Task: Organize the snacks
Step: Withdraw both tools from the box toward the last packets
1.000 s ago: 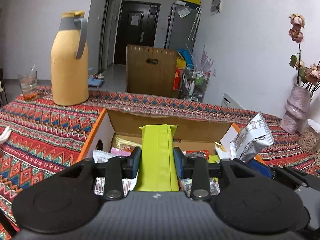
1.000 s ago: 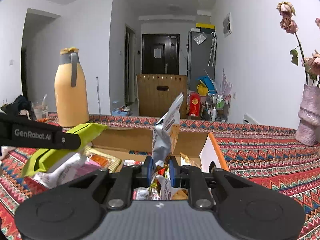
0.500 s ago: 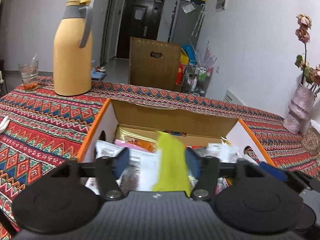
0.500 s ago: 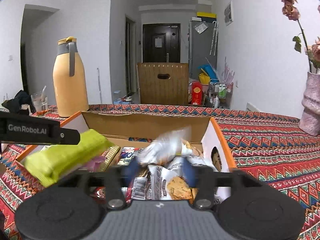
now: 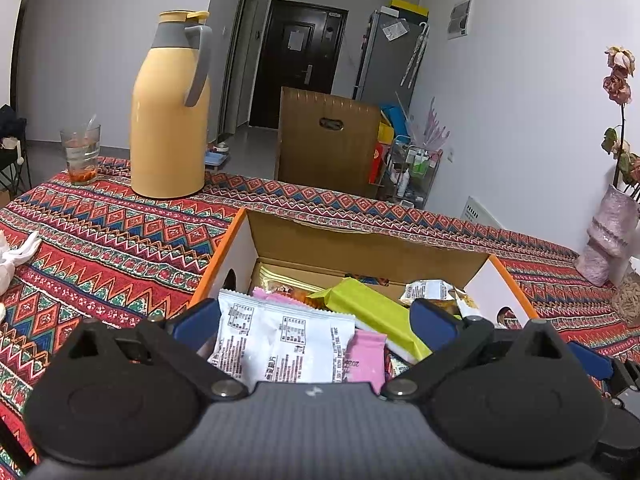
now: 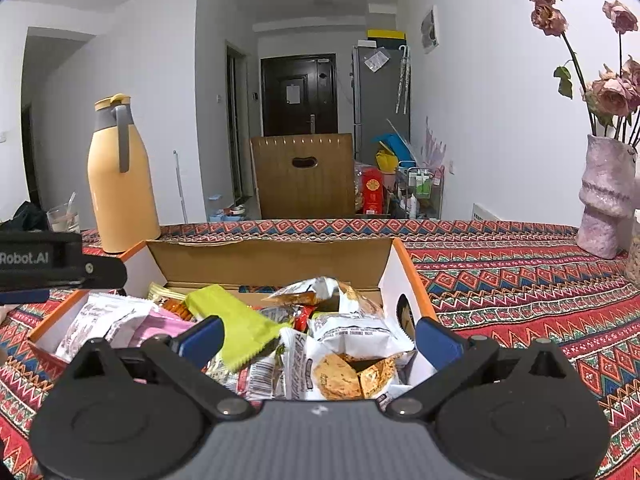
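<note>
An open cardboard box with orange edges (image 5: 236,236) (image 6: 404,256) sits on the patterned tablecloth and holds several snack packets. A lime-green packet (image 5: 372,304) (image 6: 236,320) lies loose on top of white packets (image 5: 280,340) and a pink one (image 5: 366,356). A silver cookie packet (image 6: 352,332) lies at the box's right side. My left gripper (image 5: 316,326) is open and empty above the box's near edge. My right gripper (image 6: 318,340) is open and empty above the box's near right part. The left gripper's arm (image 6: 60,260) shows at the left of the right wrist view.
A tall yellow thermos (image 5: 170,120) (image 6: 120,184) and a glass (image 5: 80,154) stand at the far left of the table. A pink vase with dried roses (image 6: 604,204) (image 5: 608,240) stands at the far right. White cloth (image 5: 16,252) lies at the left edge.
Both grippers opened. The green packet dropped from my left gripper into the box, and the silver cookie packet dropped from my right gripper into the box.
</note>
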`<state>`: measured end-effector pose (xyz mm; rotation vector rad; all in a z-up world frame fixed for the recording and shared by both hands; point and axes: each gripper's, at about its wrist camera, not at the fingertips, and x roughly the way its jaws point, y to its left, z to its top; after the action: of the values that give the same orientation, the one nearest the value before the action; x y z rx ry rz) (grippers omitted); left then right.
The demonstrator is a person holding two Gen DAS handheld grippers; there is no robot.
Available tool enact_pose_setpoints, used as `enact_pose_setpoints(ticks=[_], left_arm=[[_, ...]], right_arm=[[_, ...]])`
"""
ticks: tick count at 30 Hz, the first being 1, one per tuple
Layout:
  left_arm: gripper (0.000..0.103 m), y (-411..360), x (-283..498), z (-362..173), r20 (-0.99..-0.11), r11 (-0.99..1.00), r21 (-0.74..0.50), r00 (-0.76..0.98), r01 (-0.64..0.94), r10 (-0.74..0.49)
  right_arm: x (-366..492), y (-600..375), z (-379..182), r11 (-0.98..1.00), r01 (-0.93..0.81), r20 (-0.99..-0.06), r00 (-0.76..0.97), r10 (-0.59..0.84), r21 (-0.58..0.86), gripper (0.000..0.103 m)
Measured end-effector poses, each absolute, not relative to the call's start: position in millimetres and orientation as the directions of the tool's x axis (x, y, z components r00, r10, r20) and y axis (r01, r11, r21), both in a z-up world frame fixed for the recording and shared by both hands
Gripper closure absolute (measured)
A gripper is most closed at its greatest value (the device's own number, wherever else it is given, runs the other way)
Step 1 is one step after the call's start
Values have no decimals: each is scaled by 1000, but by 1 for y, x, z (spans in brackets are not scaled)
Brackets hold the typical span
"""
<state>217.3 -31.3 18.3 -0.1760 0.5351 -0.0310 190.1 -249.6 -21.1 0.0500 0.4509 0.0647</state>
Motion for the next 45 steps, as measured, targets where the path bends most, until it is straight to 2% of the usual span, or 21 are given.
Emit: enact_pose_setpoints(ticks=[25, 37, 45], left_arm=[[0, -34, 171, 56, -461, 988, -150, 881, 46, -111], [0, 1, 143, 44, -507, 995, -96, 860, 10, -58], [0, 12, 135, 25, -550, 998, -69, 834, 4, -41]], right_arm=[[159, -241, 8, 999, -30, -400, 916, 33, 13, 0], [128, -231, 4, 999, -41, -437, 899, 27, -23, 0], [109, -225, -16, 997, -66, -503, 863, 41, -33, 0]])
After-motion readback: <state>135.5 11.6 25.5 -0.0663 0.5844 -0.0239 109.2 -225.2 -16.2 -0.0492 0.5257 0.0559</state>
